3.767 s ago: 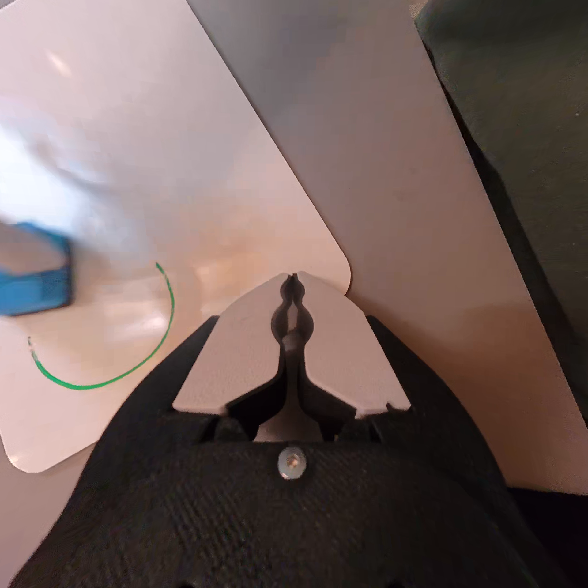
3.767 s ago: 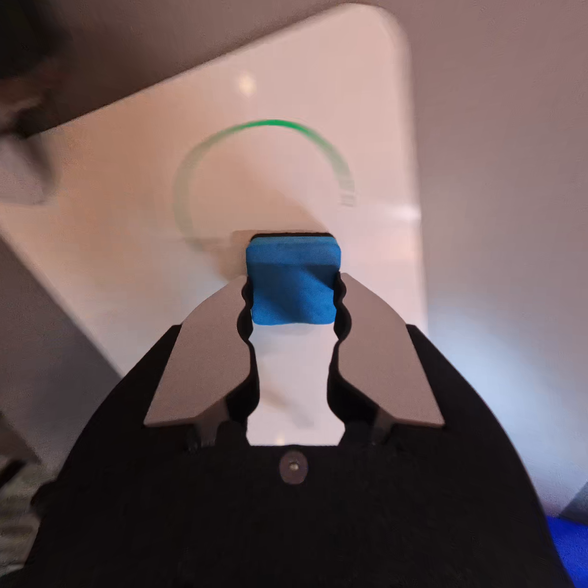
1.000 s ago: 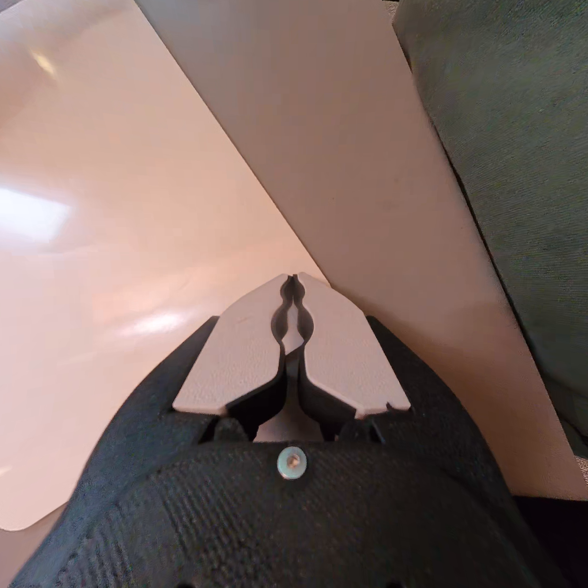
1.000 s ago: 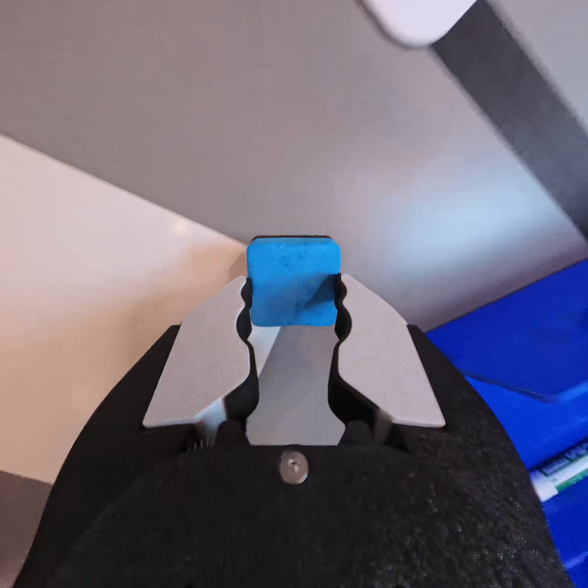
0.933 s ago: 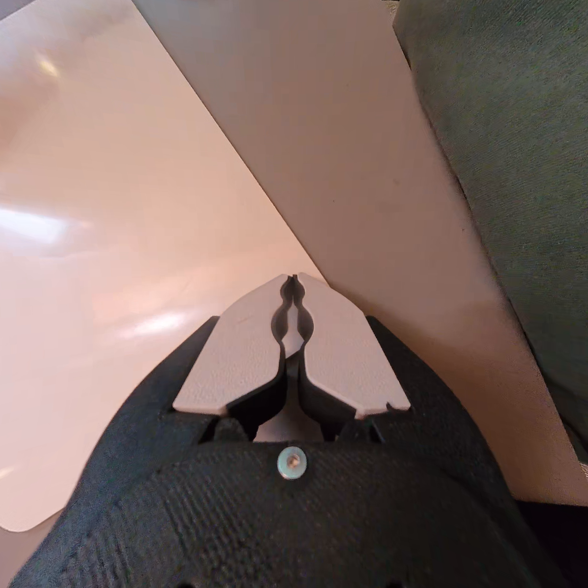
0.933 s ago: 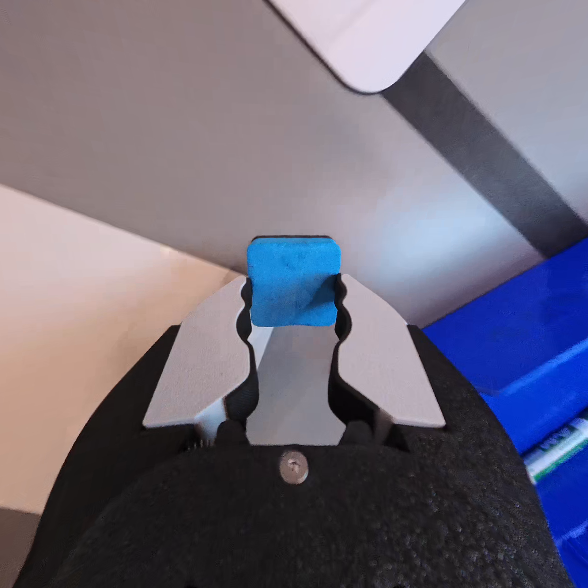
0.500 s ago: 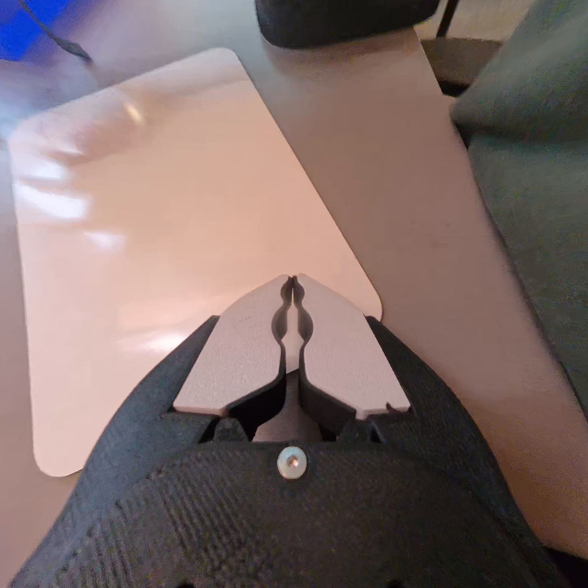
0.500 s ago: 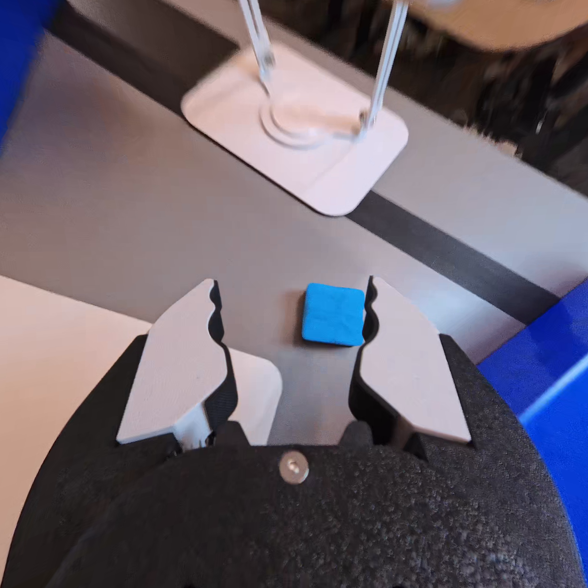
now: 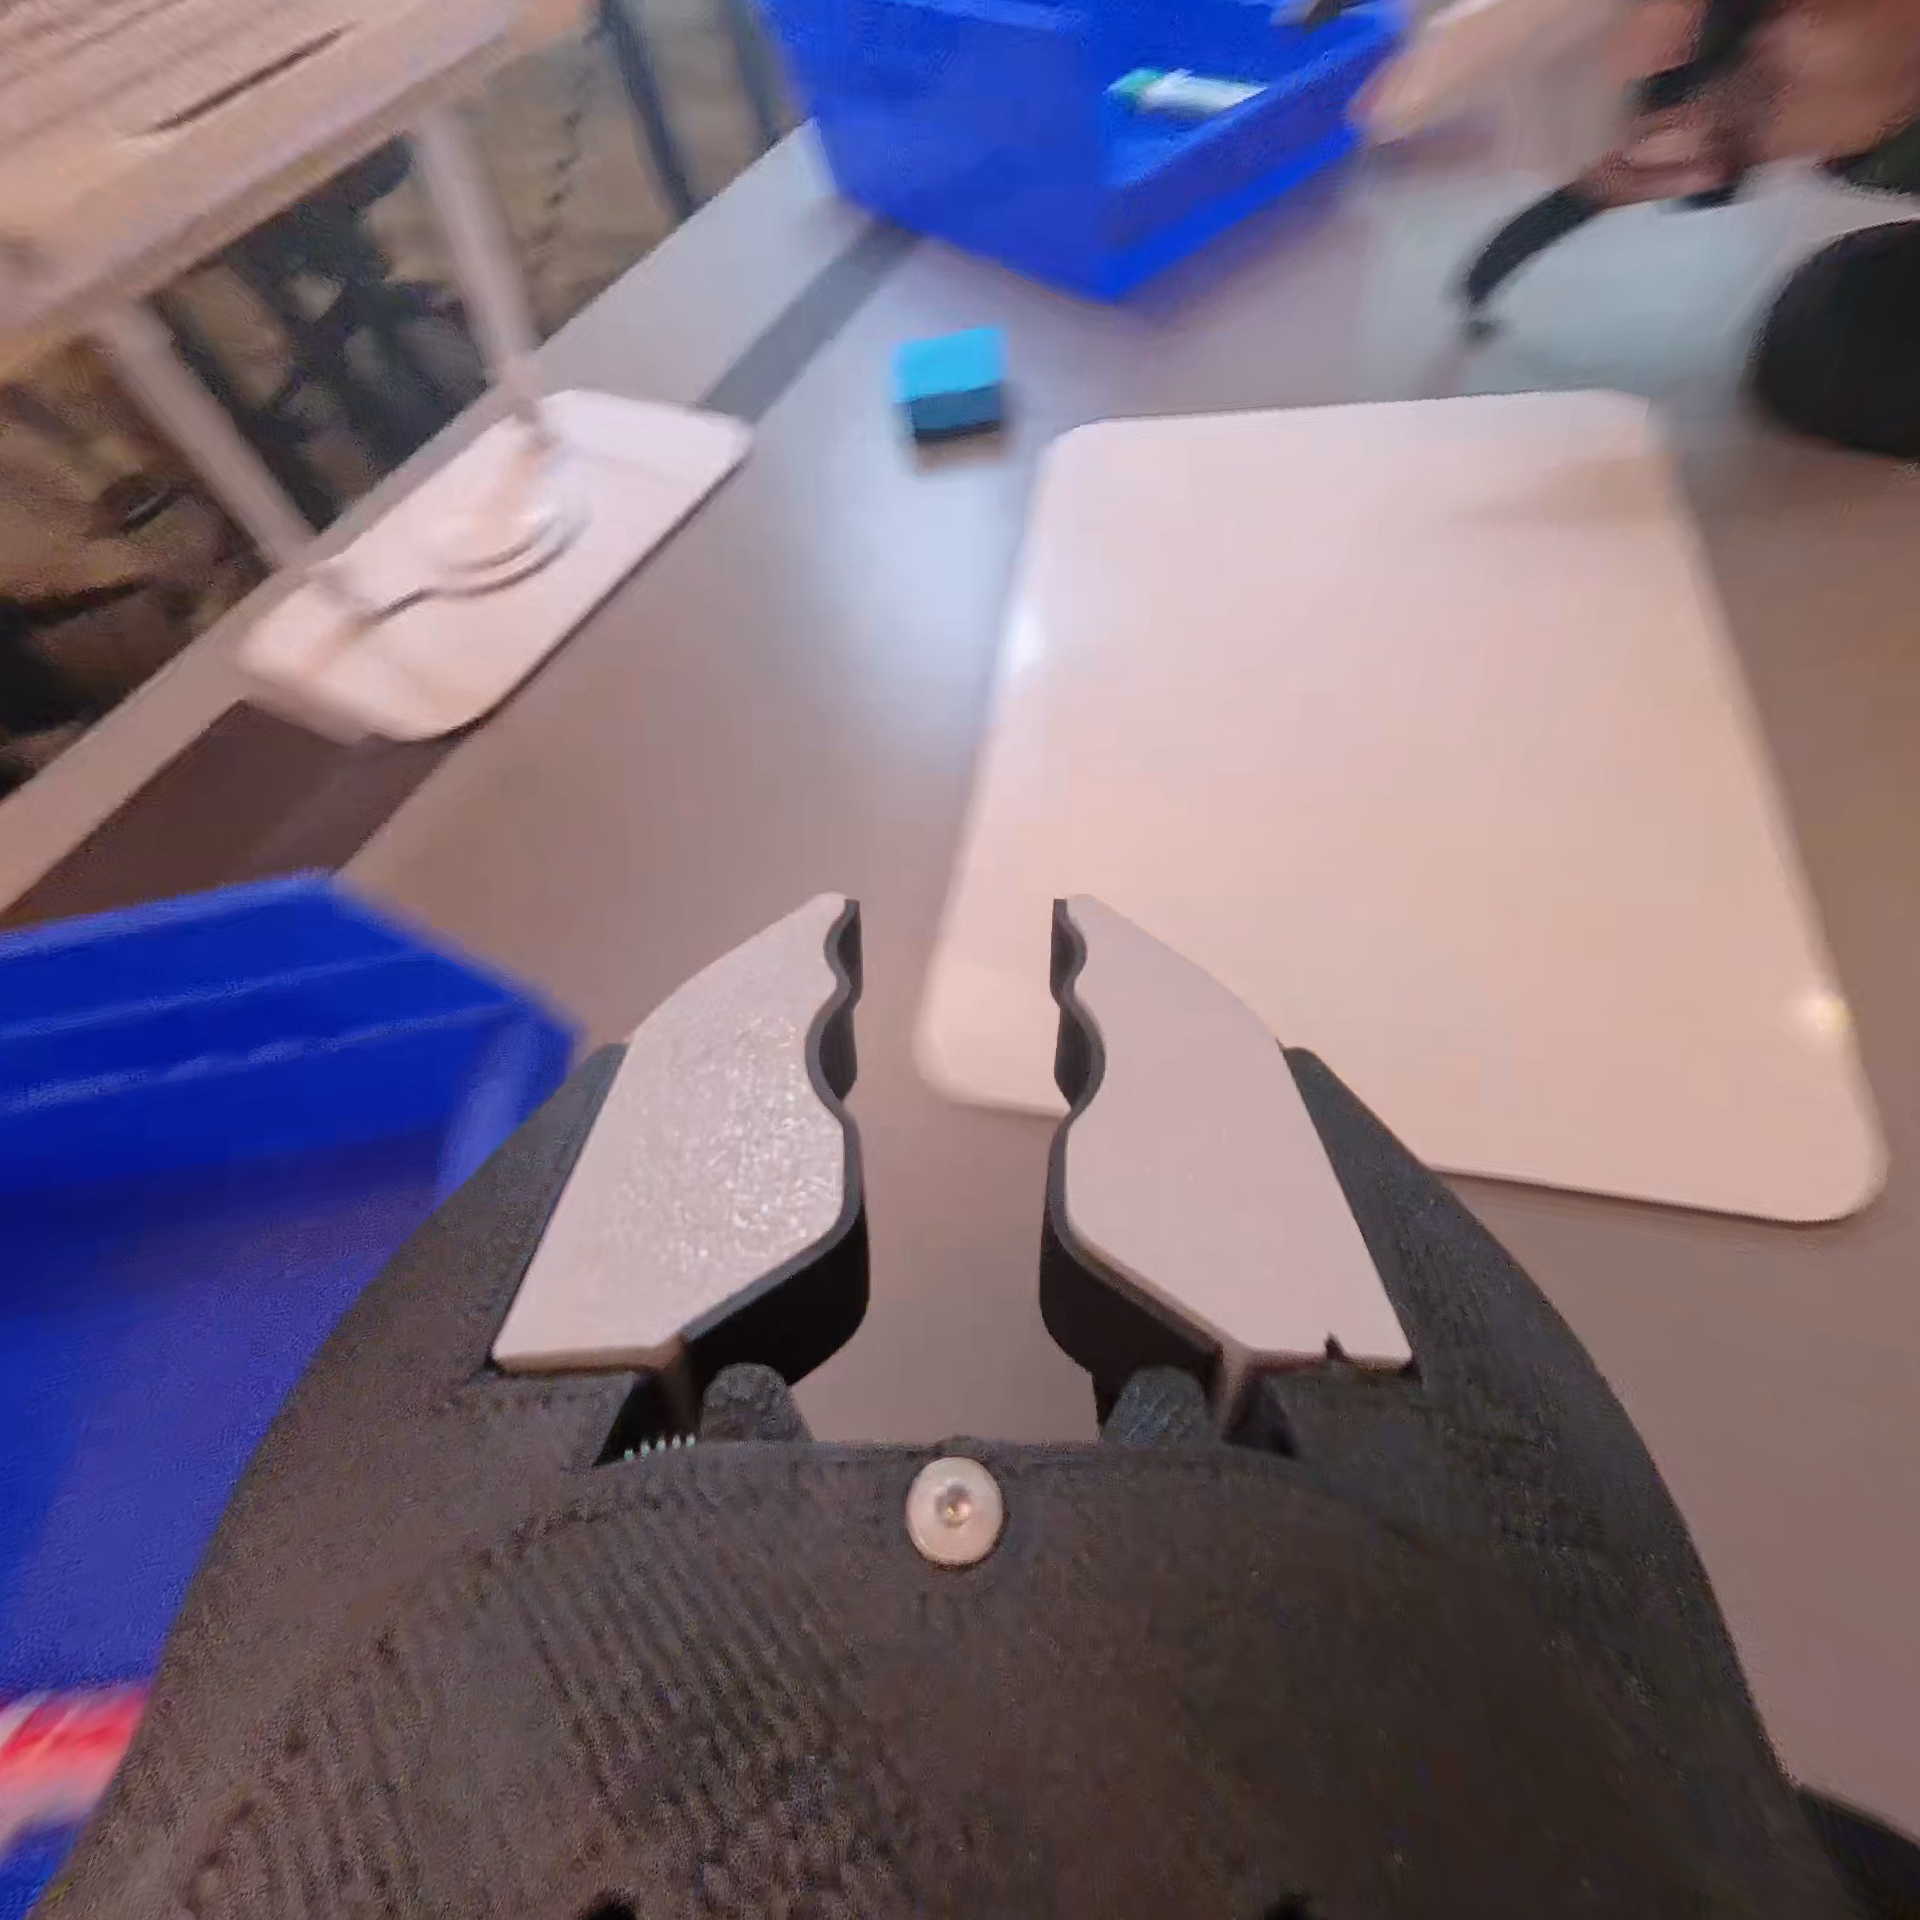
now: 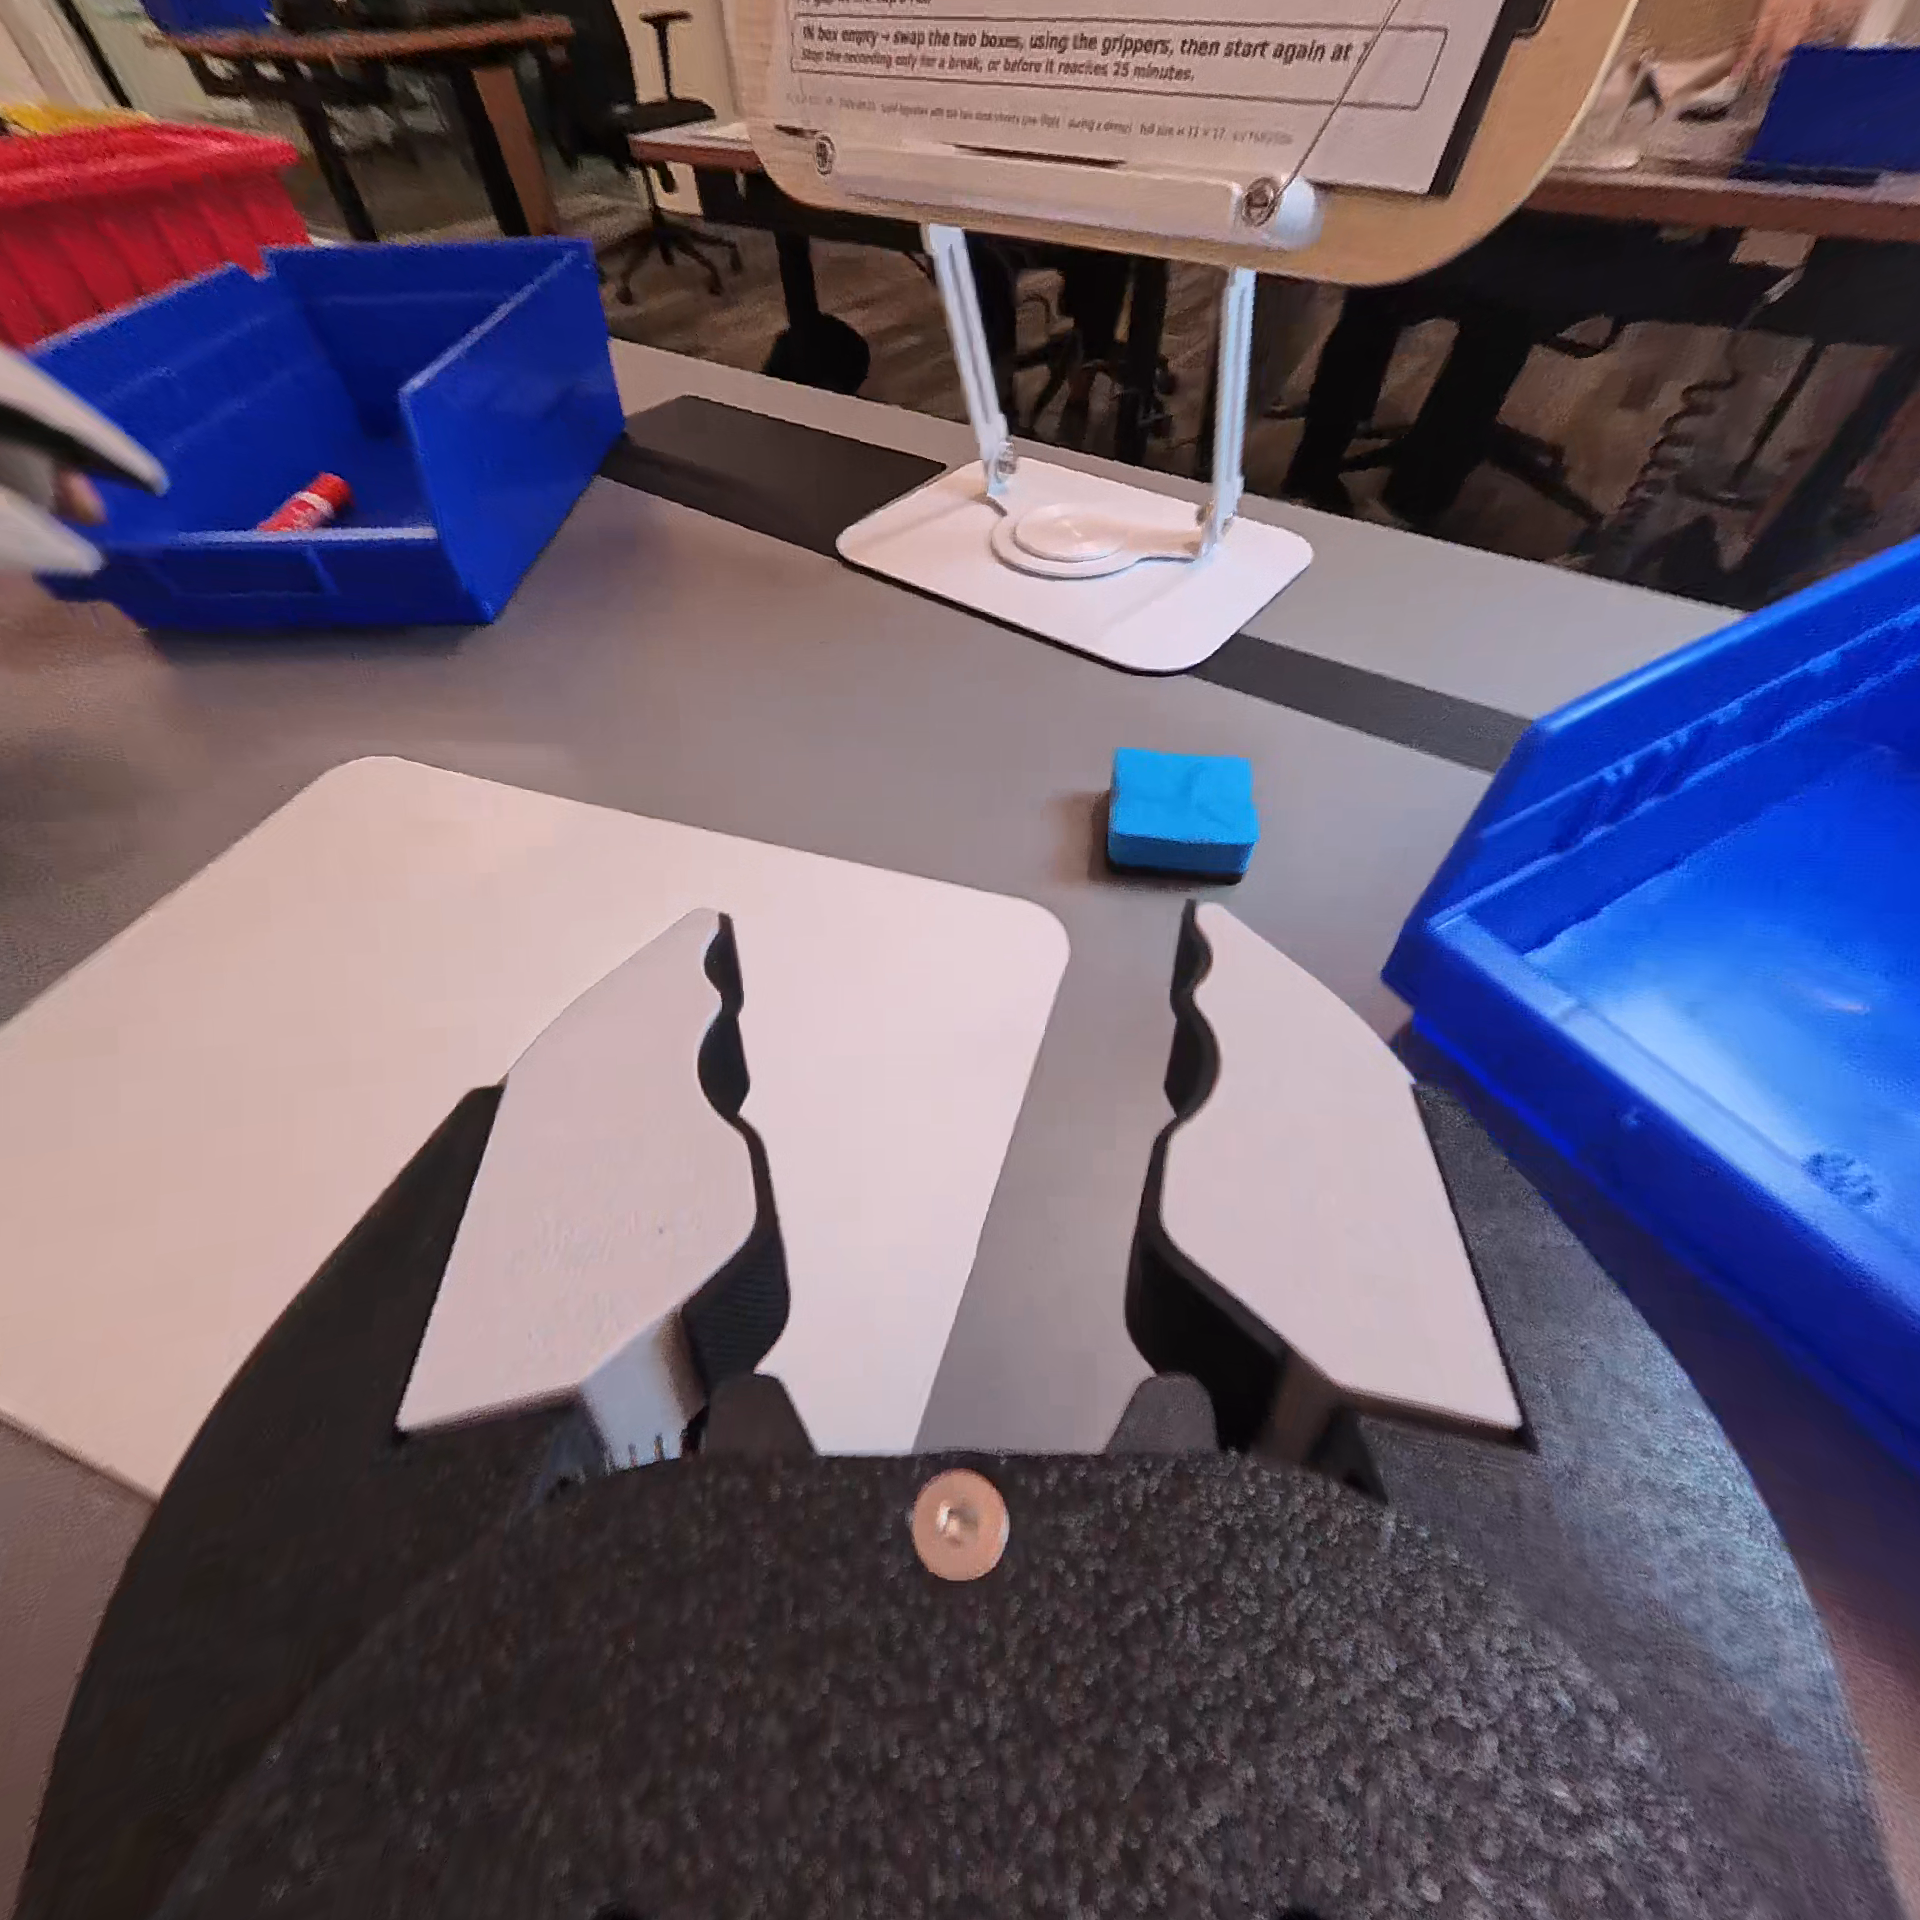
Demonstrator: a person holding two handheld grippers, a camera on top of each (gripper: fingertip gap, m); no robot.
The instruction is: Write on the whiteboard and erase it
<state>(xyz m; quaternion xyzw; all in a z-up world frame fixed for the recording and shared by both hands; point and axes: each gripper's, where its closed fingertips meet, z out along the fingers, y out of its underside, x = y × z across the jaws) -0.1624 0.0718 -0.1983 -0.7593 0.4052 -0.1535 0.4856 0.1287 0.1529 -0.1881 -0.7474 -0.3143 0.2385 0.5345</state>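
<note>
The white whiteboard [image 10: 416, 1039] lies flat on the grey table with no marks on it; it also shows in the left wrist view [image 9: 1403, 779]. The blue eraser [image 10: 1181, 814] lies on the table beyond the board's far right corner, and shows far off in the left wrist view [image 9: 951, 382]. My right gripper [image 10: 956, 925] is open and empty, raised over the board's right corner, short of the eraser. My left gripper [image 9: 956, 914] is open and empty, above the table at the board's left near corner. The left gripper's fingertips [image 10: 73, 468] show at the left edge of the right wrist view.
A blue bin [image 10: 343, 436] holding a red marker [image 10: 307, 502] stands at the far left. Another blue bin [image 10: 1714, 1039] stands close on the right. A white stand [image 10: 1081, 551] with a sheet holder stands at the table's back. A person [image 9: 1662, 208] sits beyond the board. Spacing between my two grippers at the tips: around 30 cm. Measured from the fingertips, the blue eraser [image 10: 1181, 814] is 15 cm or so from the right gripper and 35 cm from the left. My left wrist view [image 9: 980, 352] looks at it from another angle.
The green line has been wiped off the board. My right gripper let go of the eraser on the table and drew back. My left gripper lifted, swung away and opened.
</note>
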